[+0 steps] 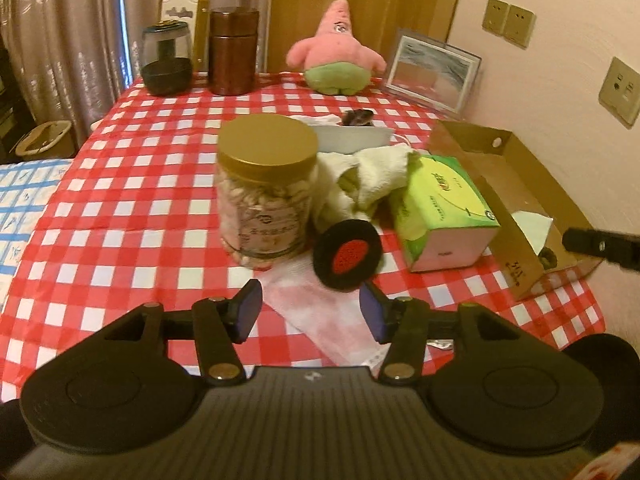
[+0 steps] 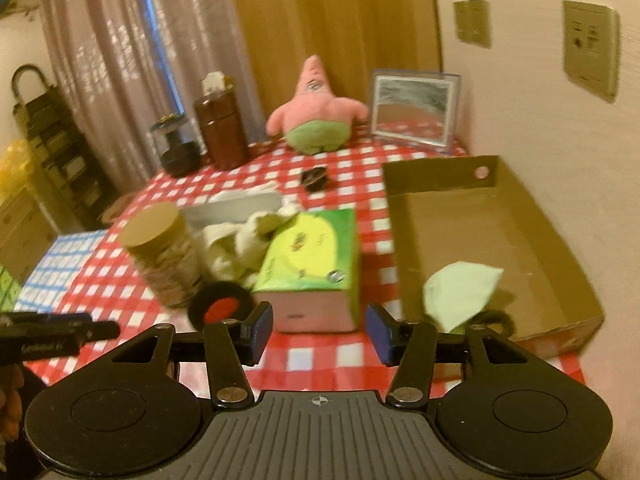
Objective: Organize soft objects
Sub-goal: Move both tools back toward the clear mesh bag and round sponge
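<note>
My left gripper (image 1: 310, 312) is open and empty, low over a thin white cloth (image 1: 320, 312) on the checked table. A black round pad with a red centre (image 1: 347, 256) leans just ahead of it. A cream towel (image 1: 368, 180) lies crumpled behind the pad. A pink star plush (image 1: 336, 54) stands at the far edge. My right gripper (image 2: 319, 334) is open and empty, facing a green tissue box (image 2: 312, 268). A cardboard tray (image 2: 500, 240) on the right holds a pale green cloth (image 2: 460, 292) and a black ring (image 2: 496, 320).
A gold-lidded jar (image 1: 266, 192) stands left of the towel. A brown canister (image 1: 234, 52), a dark glass jar (image 1: 166, 58) and a picture frame (image 1: 432, 70) line the far edge. A white container (image 1: 352, 136) sits mid-table. A wall is on the right.
</note>
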Motion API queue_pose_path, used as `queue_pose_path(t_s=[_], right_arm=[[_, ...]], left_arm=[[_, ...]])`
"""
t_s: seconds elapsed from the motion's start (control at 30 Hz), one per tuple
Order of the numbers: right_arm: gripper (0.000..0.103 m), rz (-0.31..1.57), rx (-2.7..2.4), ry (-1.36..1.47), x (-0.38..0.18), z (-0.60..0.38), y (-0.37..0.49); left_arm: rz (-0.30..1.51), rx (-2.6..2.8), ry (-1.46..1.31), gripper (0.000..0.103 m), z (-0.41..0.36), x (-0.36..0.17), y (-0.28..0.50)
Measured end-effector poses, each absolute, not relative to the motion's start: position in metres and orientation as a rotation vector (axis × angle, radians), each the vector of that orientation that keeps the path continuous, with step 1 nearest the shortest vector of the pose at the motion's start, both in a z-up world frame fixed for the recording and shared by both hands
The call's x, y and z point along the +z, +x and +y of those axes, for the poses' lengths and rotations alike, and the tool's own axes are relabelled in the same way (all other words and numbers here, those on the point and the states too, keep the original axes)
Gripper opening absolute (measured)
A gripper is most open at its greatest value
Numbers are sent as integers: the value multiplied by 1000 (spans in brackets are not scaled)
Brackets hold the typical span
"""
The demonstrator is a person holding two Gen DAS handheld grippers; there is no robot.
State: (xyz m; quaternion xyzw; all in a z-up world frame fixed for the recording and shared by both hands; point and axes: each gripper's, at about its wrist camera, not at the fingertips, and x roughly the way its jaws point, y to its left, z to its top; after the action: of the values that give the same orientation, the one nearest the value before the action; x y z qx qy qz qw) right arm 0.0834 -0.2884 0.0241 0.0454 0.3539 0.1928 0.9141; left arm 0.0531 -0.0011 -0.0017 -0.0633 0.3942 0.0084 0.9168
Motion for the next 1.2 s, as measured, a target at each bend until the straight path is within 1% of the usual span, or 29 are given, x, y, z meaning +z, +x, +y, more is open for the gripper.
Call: queue_pose_path(t_s=[0.2,0.33,0.47,0.6,0.9,1.2], right_arm=[[60,761,438,56,16,-265,71],[62,773,444,43,12,-253,69],[63,778,436,36,5,-245,72],[64,797,435,33,-5,-234,71],[65,861,466,-10,-31,-203,80],[65,892,457,-31,-47,-192,92]], left_arm=[[812,22,-145,54,8,-2,48],[821,18,-163,55,12,-7,49],[836,4,-170,60,18,-13,50],[857,-1,-180,63,24,-21,53],[886,-3,-205,64,43,-39,66],[931,-34,-234,64,44,-58,82]])
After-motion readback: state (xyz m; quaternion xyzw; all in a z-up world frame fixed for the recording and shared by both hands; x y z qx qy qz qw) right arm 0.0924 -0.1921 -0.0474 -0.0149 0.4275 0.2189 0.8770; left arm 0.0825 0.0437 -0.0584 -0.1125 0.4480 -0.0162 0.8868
